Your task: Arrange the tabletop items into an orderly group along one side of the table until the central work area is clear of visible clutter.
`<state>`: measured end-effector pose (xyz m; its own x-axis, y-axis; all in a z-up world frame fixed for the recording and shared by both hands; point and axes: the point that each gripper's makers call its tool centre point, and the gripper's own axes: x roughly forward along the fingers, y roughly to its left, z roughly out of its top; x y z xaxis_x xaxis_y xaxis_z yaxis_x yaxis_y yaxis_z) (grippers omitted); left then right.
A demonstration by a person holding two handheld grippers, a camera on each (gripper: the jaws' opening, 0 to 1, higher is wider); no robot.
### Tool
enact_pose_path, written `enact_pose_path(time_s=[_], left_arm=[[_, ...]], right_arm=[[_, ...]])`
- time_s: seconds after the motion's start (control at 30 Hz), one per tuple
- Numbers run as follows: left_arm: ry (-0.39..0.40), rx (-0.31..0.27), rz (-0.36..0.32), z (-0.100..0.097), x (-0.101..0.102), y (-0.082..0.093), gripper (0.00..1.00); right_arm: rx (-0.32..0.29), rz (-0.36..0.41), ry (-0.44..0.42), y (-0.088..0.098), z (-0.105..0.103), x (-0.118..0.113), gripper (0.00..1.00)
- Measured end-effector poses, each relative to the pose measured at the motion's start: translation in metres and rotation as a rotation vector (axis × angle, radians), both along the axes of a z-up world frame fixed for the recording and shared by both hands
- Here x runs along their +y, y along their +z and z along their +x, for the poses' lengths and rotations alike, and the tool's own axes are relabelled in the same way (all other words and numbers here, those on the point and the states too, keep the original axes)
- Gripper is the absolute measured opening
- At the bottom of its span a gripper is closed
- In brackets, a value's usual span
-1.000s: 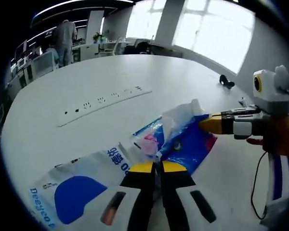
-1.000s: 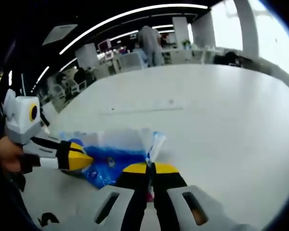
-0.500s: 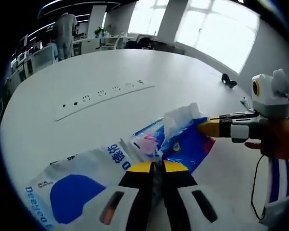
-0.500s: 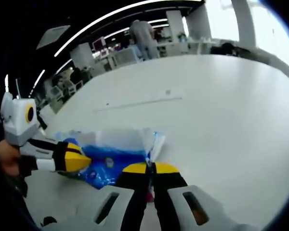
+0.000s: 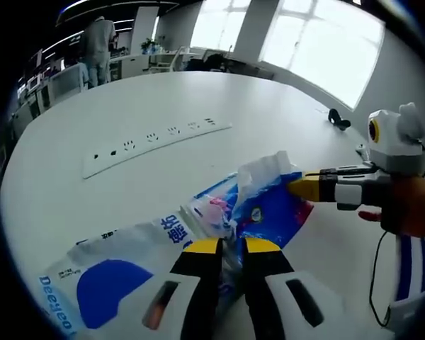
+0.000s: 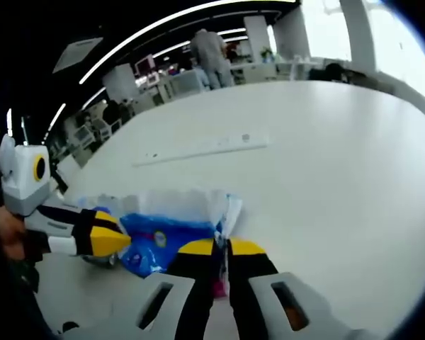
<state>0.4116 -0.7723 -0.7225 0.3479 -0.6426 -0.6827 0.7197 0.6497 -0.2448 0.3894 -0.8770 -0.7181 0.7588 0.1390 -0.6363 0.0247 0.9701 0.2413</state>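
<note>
In the left gripper view, the left gripper (image 5: 225, 246) stands with its yellow-tipped jaws narrowly parted around the edge of a crumpled blue and clear plastic bag (image 5: 258, 205) just ahead. The right gripper (image 5: 301, 188) pinches the bag's far corner. A white and blue printed pouch (image 5: 110, 273) lies left of the jaws on the white table (image 5: 92, 191).

In the right gripper view, the right gripper (image 6: 213, 247) clamps the bag (image 6: 159, 234); the left gripper (image 6: 117, 241) touches its left end.
</note>
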Motion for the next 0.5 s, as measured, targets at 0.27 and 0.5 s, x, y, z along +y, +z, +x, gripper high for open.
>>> enact_pose_path(time_s=[0.27,0.5], left_arm=[[0.023,0.02,-0.025,-0.0021,-0.0034,0.005,0.11],[0.025,0.023,-0.031,-0.0028,-0.0044,0.0069,0.12]], right_arm=[[0.003,-0.011,-0.021,-0.0016,-0.0025,-0.0081,0.09],[-0.014,0.006,0.004,0.0021,0.001,-0.0041,0.17]])
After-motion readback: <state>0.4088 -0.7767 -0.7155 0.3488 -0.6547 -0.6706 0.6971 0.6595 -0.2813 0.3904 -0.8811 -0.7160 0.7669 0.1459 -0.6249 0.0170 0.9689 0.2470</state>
